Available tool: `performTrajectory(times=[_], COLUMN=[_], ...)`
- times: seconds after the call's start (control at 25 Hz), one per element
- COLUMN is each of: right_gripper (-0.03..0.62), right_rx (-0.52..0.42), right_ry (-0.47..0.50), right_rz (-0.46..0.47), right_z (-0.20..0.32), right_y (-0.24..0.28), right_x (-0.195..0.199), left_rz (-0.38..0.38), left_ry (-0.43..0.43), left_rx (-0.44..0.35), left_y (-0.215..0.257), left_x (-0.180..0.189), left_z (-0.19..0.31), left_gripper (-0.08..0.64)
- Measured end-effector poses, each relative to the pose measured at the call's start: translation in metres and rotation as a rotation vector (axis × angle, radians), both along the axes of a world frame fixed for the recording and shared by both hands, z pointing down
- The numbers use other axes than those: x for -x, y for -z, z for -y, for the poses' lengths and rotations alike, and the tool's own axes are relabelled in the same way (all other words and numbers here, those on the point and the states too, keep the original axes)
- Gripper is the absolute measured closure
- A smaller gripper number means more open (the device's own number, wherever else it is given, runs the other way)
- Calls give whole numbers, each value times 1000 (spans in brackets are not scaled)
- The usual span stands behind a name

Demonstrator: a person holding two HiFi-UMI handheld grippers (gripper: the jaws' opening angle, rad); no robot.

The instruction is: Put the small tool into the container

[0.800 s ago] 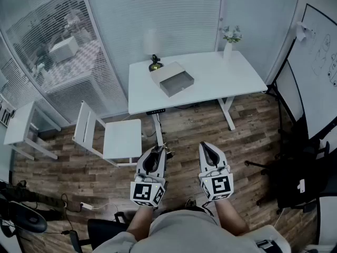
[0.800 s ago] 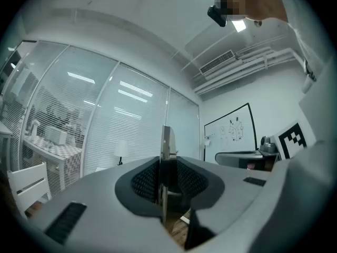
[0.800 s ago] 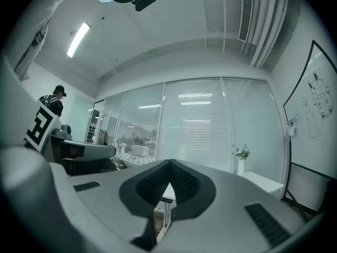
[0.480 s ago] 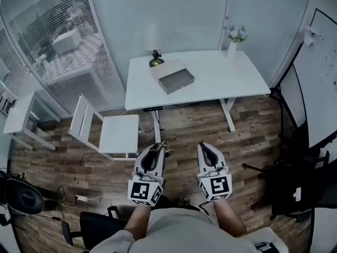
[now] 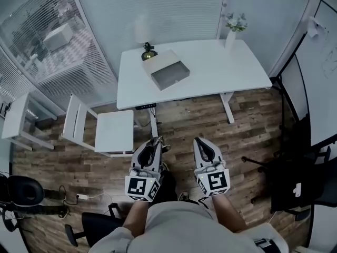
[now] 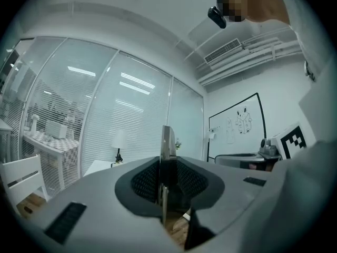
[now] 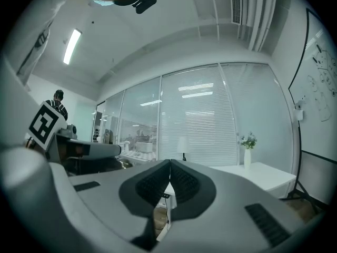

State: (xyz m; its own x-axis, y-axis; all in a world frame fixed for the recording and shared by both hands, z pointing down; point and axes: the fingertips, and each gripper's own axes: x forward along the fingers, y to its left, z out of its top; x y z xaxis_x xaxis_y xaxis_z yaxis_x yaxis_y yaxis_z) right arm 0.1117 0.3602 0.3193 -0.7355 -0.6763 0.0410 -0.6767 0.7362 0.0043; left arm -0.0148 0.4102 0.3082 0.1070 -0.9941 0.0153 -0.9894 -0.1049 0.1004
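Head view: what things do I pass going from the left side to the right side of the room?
Small white table → white chair → grey container → vase of flowers → whiteboard.

Open wood floor [image 5: 184, 121] before white table [image 5: 221, 67], white chair [image 5: 113, 132] at left front, lamp [image 5: 148, 51] just behind container [image 5: 169, 76]

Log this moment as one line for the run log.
left gripper shut on thin metal tool | right gripper shut, empty | grey open box on white desk, not reached
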Motion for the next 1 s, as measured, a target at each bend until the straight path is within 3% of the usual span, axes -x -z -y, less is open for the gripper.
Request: performTrajectory(times=[0.44, 0.76, 1.0], right_gripper=[568, 568, 568], right_rx=[22, 49, 99], right_ry=[13, -63, -95], right_rz=[-25, -38, -49], right_z=[99, 168, 202], right_y=[5, 1, -15], right_x=[73, 123, 149], left_rz=[-19, 7, -38], left_ry=[-80, -160, -205], left_rx=[0, 21, 53], left_y=[8, 5, -14], left_x=[60, 116, 141], left_z=[112, 191, 234], left_gripper=[466, 466, 466])
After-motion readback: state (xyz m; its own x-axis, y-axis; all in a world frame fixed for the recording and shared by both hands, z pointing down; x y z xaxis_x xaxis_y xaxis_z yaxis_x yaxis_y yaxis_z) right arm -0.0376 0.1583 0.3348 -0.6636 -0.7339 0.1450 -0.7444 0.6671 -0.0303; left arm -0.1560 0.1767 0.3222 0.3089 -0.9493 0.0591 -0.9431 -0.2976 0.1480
